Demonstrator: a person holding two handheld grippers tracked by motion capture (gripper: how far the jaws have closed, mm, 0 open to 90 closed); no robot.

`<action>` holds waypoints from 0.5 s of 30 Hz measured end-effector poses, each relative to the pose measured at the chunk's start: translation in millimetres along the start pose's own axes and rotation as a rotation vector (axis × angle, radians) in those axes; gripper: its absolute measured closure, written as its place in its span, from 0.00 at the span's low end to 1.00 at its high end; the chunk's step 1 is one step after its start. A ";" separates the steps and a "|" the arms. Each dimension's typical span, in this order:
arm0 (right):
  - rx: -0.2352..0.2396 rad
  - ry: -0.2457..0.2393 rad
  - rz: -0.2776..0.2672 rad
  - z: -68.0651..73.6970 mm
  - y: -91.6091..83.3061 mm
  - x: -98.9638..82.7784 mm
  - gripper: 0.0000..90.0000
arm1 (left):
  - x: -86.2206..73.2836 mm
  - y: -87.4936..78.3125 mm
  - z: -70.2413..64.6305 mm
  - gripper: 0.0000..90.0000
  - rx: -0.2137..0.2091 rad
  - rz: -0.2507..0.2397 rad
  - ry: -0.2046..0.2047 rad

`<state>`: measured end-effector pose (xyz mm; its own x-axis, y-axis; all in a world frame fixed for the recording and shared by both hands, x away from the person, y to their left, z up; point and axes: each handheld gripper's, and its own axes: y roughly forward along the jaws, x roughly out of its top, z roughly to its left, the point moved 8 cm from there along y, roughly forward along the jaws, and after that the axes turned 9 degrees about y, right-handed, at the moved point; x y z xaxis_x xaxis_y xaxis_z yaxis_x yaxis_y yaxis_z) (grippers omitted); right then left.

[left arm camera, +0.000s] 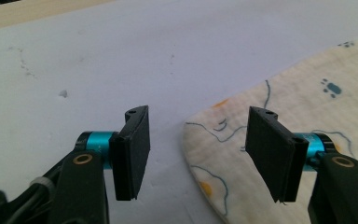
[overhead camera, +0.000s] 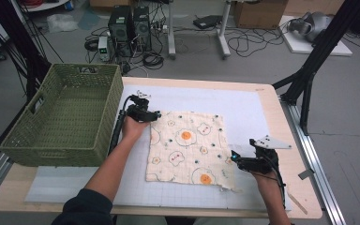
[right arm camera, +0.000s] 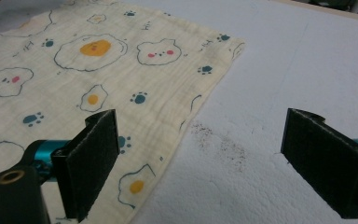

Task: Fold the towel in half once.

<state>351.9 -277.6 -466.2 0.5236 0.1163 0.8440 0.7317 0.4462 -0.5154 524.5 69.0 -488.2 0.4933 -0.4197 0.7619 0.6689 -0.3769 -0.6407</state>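
A cream cloth [overhead camera: 187, 145] printed with fried eggs and paw marks lies flat on the white mat [overhead camera: 243, 105]. My left gripper [overhead camera: 157, 114] is at its far left corner. In the left gripper view the left gripper [left arm camera: 198, 140] stands open, low over the mat. The cloth's rounded corner [left arm camera: 242, 116] lies between the jaws, and the pads [left arm camera: 133, 149] are clear of it. My right gripper [overhead camera: 234, 157] is at the near right part of the cloth. In its own view the right gripper [right arm camera: 200, 154] is open wide. One pad [right arm camera: 93, 158] is above the cloth's edge [right arm camera: 177, 116], the other above bare mat.
A green woven basket [overhead camera: 61, 117] stands at the table's left, close beside my left hand [overhead camera: 133, 126]. Bare mat lies beyond and to the right of the cloth. The wooden table edge [overhead camera: 300, 154] runs just right of my right gripper. Black frame legs [overhead camera: 309, 61] stand off the table.
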 end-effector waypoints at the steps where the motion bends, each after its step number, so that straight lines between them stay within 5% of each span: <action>1: 0.001 0.001 -0.001 0.2 0.5 0.3 0.12 | -1.2 1.6 1.1 0.45 0.010 0.010 0.005; 4: -0.001 0.002 0.006 0.4 2.2 -0.4 0.12 | -6.6 7.0 0.2 0.46 0.005 0.033 0.011; 8: 0.001 0.061 -0.005 -2.0 6.2 4.7 0.12 | -7.4 6.9 -0.3 0.50 -0.001 0.030 0.023; 15: -0.018 0.088 0.086 -17.3 32.2 13.6 0.12 | -6.0 4.3 -10.5 0.86 -0.066 0.019 0.063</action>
<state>390.2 -276.9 -473.9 0.6202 0.0751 0.7808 0.6896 0.4221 -0.5884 518.6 61.2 -496.5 0.4683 -0.4774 0.7435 0.6205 -0.4213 -0.6614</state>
